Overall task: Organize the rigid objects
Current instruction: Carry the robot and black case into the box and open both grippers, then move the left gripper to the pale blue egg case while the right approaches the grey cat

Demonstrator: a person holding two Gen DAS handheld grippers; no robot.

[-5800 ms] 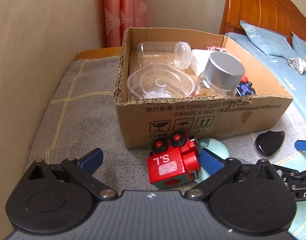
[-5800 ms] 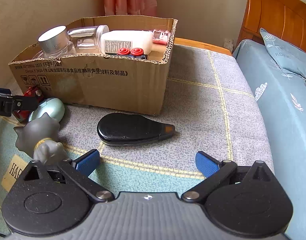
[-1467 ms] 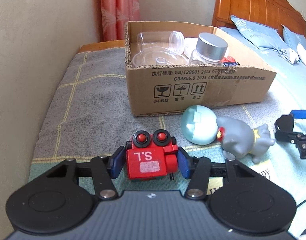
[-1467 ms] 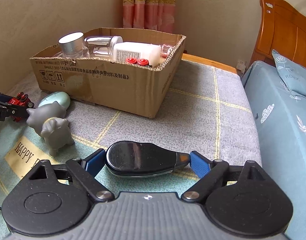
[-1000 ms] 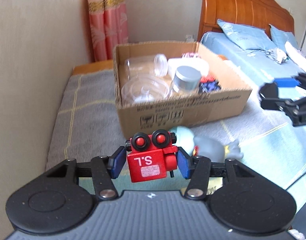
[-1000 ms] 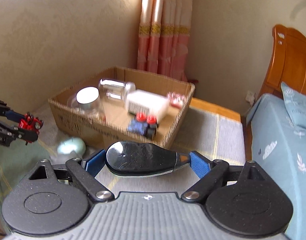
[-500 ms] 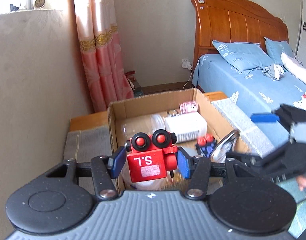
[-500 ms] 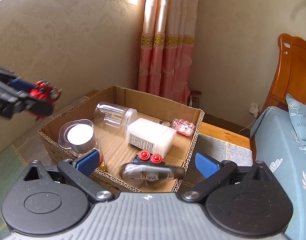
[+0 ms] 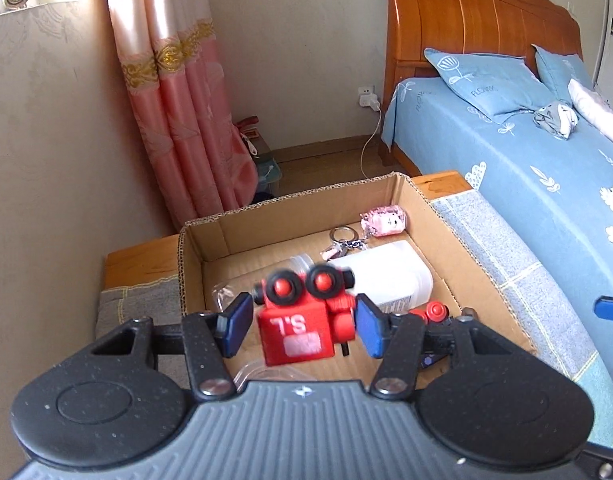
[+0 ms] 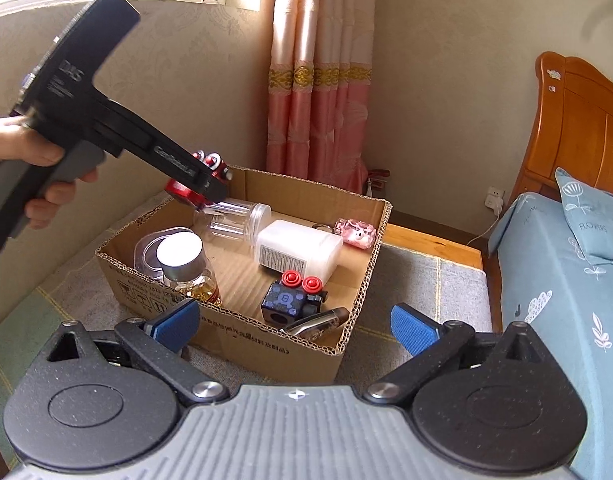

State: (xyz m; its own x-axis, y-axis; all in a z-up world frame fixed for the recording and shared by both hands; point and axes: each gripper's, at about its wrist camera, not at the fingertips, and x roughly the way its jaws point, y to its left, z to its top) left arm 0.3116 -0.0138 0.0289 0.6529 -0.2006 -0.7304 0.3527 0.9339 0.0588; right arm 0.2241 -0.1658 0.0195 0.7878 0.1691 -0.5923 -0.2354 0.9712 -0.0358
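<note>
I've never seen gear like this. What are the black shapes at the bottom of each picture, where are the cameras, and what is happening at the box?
There is no robot here. A person holds a pistol-grip tool in each hand, and each tool ends in two blue-padded jaws. A wide-angle camera on each tool looks along its jaws, so the black shapes are the tool itself.

One picture comes from the left gripper, the other from the right gripper. The right view also shows the left hand holding its tool above the cardboard box.

A red toy sits between the left jaws, too blurred to tell if it is gripped. The right jaws are open and empty. In the box lie a white bottle and a blue toy.
</note>
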